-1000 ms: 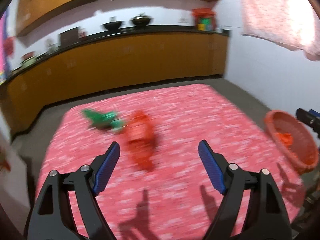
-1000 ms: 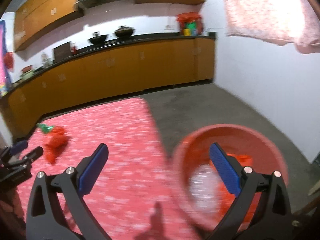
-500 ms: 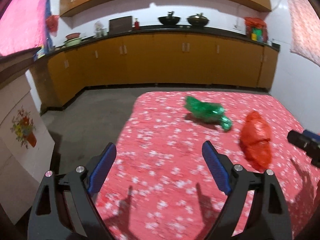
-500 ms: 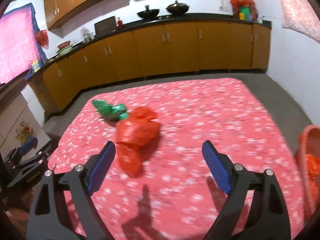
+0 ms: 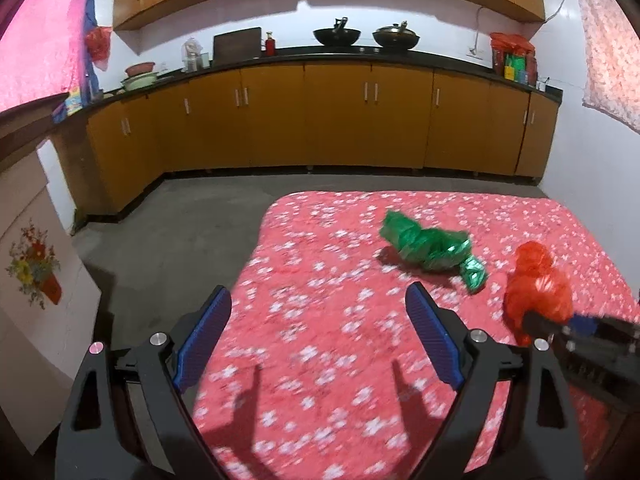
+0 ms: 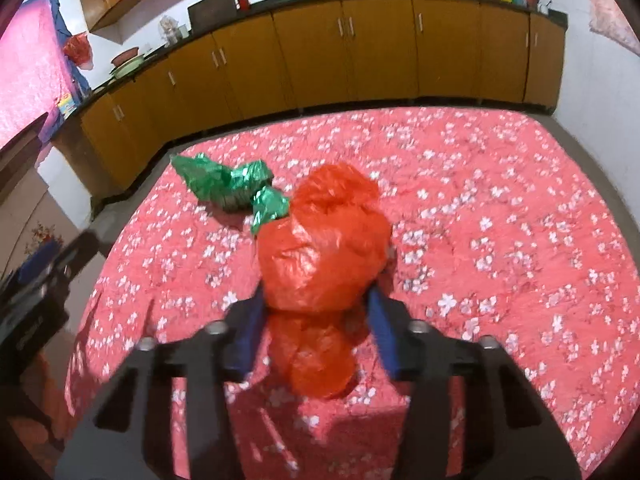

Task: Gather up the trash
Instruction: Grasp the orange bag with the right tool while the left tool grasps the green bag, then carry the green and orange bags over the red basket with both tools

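A crumpled red plastic bag (image 6: 320, 252) lies on the table with the red flowered cloth (image 6: 500, 200). My right gripper (image 6: 316, 300) straddles its near half; the jaws are closing and the blue pads touch both sides of the bag. Just beyond it, to the left, lies a crumpled green foil wrapper (image 6: 224, 182). In the left wrist view the green wrapper (image 5: 428, 246) and the red bag (image 5: 536, 288) sit to the right, with the right gripper (image 5: 576, 328) on the bag. My left gripper (image 5: 318, 300) hovers over the cloth's left part, wide, opening slightly, with nothing between its fingers.
Bare grey floor (image 5: 180, 240) runs left of and behind the table. Orange-brown cabinets (image 5: 340, 120) under a dark counter with two woks line the far wall. A pale board with a flower picture (image 5: 36, 280) leans at the left. A white wall (image 5: 580, 160) is at the right.
The right gripper swung left from the orange basket to the red bag, dropped over it and closed in on it. The left gripper shifted left towards the table's left edge.
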`<action>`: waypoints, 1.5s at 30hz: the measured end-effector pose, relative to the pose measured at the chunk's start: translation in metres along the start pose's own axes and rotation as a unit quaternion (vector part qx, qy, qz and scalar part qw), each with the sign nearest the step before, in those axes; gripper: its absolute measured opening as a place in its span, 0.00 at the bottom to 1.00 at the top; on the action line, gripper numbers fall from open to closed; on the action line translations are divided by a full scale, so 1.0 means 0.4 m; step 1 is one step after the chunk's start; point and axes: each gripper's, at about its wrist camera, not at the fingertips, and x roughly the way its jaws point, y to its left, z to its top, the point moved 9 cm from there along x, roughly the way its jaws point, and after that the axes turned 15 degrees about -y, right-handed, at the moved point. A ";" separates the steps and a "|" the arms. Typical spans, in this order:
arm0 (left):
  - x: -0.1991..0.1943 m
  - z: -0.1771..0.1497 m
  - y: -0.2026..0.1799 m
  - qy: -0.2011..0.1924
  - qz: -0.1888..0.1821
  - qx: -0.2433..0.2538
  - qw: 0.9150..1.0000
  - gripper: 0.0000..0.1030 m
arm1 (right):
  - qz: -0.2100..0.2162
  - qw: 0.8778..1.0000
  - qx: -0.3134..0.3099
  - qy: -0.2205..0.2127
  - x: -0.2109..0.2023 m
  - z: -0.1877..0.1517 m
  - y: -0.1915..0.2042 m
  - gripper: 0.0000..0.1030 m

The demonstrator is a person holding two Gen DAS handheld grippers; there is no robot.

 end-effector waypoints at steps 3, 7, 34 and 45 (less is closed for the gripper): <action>0.024 0.013 -0.043 0.003 -0.018 -0.010 1.000 0.88 | 0.002 1.000 0.002 -0.006 -0.019 -0.004 -0.021 0.33; 0.070 0.040 -0.114 0.010 -0.039 -0.020 0.999 0.96 | -0.027 0.999 0.007 -0.024 -0.075 0.001 -0.110 0.31; 0.179 -0.059 -0.284 0.129 -0.022 0.001 0.991 0.47 | -0.106 0.992 0.050 -0.052 -0.266 -0.029 -0.404 0.31; -0.102 -0.018 -0.387 0.079 -0.100 0.038 0.991 0.47 | -0.122 0.987 0.059 -0.090 -0.415 -0.007 -0.408 0.31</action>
